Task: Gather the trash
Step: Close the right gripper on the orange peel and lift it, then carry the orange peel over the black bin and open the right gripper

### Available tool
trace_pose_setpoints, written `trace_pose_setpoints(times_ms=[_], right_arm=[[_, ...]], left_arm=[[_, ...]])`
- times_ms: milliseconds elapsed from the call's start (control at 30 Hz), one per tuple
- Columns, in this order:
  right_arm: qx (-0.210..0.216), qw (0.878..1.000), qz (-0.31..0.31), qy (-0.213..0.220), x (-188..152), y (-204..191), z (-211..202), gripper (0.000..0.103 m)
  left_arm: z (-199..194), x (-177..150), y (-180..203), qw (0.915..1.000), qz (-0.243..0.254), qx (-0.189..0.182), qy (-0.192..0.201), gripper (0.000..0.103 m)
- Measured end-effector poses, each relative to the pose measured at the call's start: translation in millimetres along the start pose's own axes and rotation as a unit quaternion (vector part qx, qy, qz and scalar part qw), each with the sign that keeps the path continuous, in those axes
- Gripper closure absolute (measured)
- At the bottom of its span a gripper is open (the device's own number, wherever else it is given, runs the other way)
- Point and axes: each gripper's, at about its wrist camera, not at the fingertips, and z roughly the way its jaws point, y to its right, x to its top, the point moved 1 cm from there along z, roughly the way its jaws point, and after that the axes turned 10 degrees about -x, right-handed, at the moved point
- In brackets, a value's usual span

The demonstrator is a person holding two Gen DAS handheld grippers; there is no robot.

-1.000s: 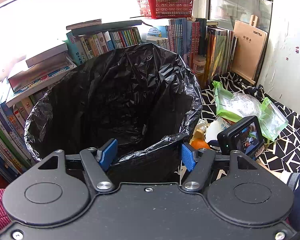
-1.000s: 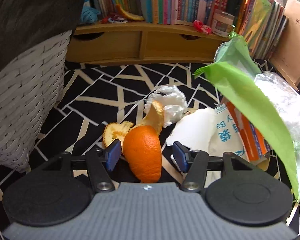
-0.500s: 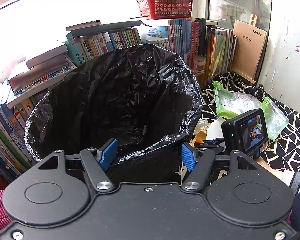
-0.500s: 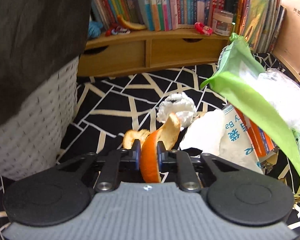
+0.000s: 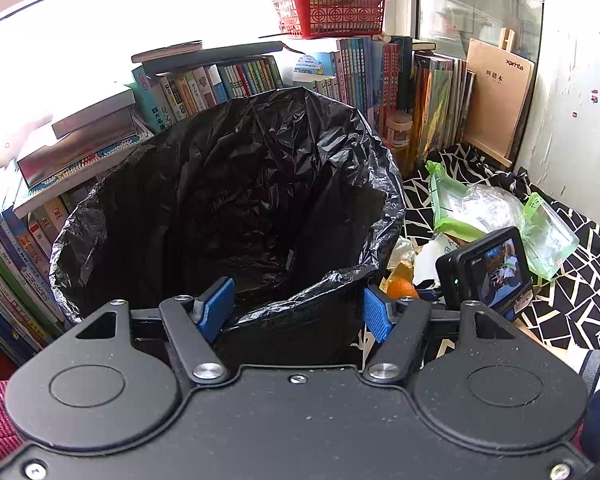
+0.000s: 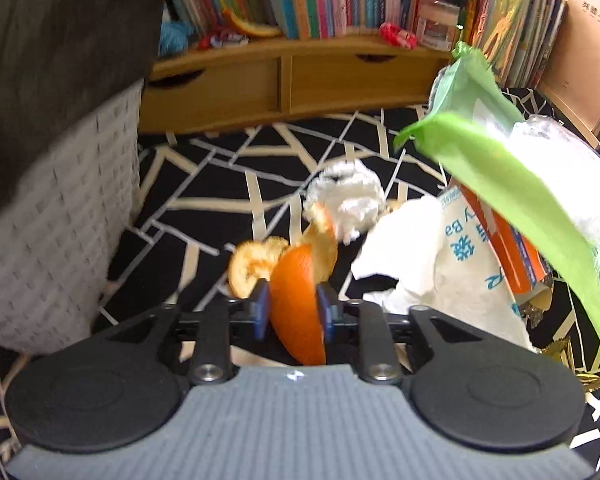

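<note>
An orange peel (image 6: 298, 280) is pinched between the blue pads of my right gripper (image 6: 294, 310), which is shut on it and lifted slightly off the black-and-white cloth (image 6: 220, 184). The same orange peel (image 5: 400, 286) shows in the left wrist view, beside the bin. My left gripper (image 5: 296, 312) is open, its fingers straddling the near rim of the bin's black bag (image 5: 228, 200). A crumpled white tissue (image 6: 348, 196), a torn white wrapper (image 6: 432, 264) and a green plastic bag (image 6: 496, 168) lie right of the peel.
The white woven bin wall (image 6: 52, 208) stands at the left in the right wrist view. A wooden drawer shelf (image 6: 284, 80) with several books lines the back. The right gripper's camera (image 5: 488, 272) sits right of the bin, and a red basket (image 5: 330, 12) tops the books.
My right gripper closed on the orange peel and has raised it a little. The left gripper and the bin have stayed in place.
</note>
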Motion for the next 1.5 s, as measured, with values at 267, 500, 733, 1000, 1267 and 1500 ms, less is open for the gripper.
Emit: trace_pose_setpoints(times_ms=[267,500,733,1000,1267,1500], right_arm=[[-0.032,0.998,-0.049,0.029,-10.9,-12.5,2.2,0.022],[-0.051,0.993,-0.096,0.045,-17.7,-24.1,1.3,0.028],[-0.041,0.998,-0.031,0.033,-7.3,-7.2,2.0,0.034],[-0.056,0.997,-0.043,0.028,-11.6,-9.4,8.3,0.04],[-0.047,0.997,-0.049,0.042,-5.7,-14.6,-4.6,0.056],[-0.022,0.997,0.001,0.071,17.4,-8.7,-40.4,0.057]], left_arm=[[-0.1,1.0,0.0,1.0,0.001,0.0,0.0,0.038],[-0.3,0.6,0.5,1.0,0.001,0.001,0.0,0.038],[-0.3,0.1,1.0,1.0,0.002,0.001,0.0,0.038],[-0.1,0.1,1.0,1.0,0.002,0.001,0.0,0.038],[0.0,0.3,0.9,1.0,0.003,0.001,0.001,0.038],[0.3,0.5,0.8,1.0,0.003,0.002,0.0,0.038]])
